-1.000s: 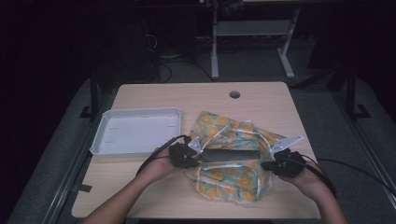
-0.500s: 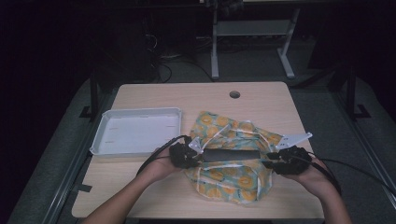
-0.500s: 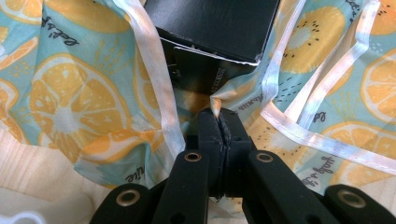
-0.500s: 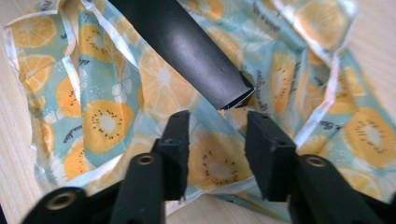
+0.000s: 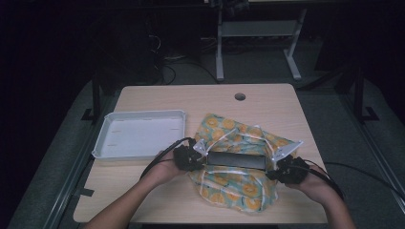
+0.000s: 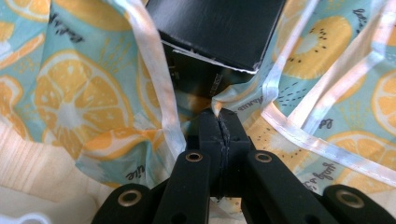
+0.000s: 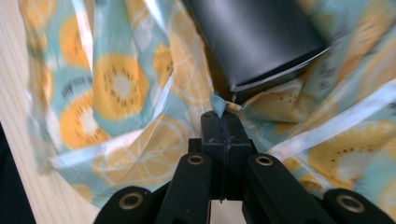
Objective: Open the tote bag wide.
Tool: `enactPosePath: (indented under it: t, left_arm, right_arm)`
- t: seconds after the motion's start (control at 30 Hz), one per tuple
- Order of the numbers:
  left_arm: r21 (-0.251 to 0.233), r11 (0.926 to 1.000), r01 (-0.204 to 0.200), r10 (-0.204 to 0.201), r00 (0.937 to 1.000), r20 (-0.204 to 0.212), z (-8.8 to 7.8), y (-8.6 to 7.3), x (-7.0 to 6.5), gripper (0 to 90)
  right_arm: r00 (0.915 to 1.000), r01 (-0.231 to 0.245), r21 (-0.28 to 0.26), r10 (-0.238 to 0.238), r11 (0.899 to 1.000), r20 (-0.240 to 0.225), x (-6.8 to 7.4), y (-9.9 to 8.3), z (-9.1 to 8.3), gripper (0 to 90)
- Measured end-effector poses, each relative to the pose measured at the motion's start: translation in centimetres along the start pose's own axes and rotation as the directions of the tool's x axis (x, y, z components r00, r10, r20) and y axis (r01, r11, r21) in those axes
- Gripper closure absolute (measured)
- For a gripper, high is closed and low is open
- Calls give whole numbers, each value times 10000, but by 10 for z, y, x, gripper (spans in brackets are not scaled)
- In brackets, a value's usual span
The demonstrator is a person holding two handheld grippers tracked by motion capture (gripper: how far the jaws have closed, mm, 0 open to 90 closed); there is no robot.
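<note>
A cloth (image 5: 234, 183) printed with orange and kiwi slices lies crumpled on the table, with a flat black box (image 5: 236, 160) on it. My left gripper (image 5: 200, 156) is at the box's left end. In the left gripper view it (image 6: 223, 122) is shut on a fold of the cloth (image 6: 70, 93) just below the box (image 6: 219, 23). My right gripper (image 5: 273, 171) is at the box's right end. Its jaws have just been closing, and in the right gripper view it (image 7: 225, 119) pinches a tip of cloth (image 7: 116, 88) beside the box (image 7: 257, 32).
A white tray (image 5: 138, 114) stands on the table left of the cloth, close to my left hand. A round cable hole (image 5: 239, 97) sits near the table's far edge. Cables trail from both grippers towards the near edge.
My right hand has shifted slightly nearer along the cloth's right side. The left hand, the box and the tray stay where they were.
</note>
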State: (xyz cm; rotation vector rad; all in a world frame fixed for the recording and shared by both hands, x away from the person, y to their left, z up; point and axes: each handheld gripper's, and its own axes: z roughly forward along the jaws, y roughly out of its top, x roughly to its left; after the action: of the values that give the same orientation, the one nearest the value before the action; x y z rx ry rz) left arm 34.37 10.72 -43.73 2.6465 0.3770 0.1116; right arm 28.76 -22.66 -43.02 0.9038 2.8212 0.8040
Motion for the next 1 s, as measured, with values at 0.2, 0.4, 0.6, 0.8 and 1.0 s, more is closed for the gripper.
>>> enactPosePath:
  t: [0.2, 0.4, 0.6, 0.8, 1.0]
  left_arm:
    - [303, 9994, 182, -169, 9989, -447, 4, -3, 6, 900]
    - [338, 9981, 506, -474, 9948, -899, 7, -2, 13, 898]
    - [-55, 9969, 782, -783, 9961, -409, 3, -4, 15, 850]
    - [-529, 9962, 690, -686, 9976, 84, -11, -5, 11, 712]
    - [-1084, 9918, 684, -654, 9974, 304, -26, -4, 7, 608]
  right_arm:
    - [9995, 60, 531, -44, 9986, -321, 4, -2, 15, 900]
    - [9981, 261, 636, -225, 9976, -568, 15, 2, 22, 899]
    - [9981, 278, 230, -265, 9994, -553, 16, 0, 11, 814]
    - [9996, 122, -835, -144, 9964, -257, 16, 3, -16, 691]
    - [9995, 307, -1893, -294, 9814, 94, 12, 12, -32, 611]
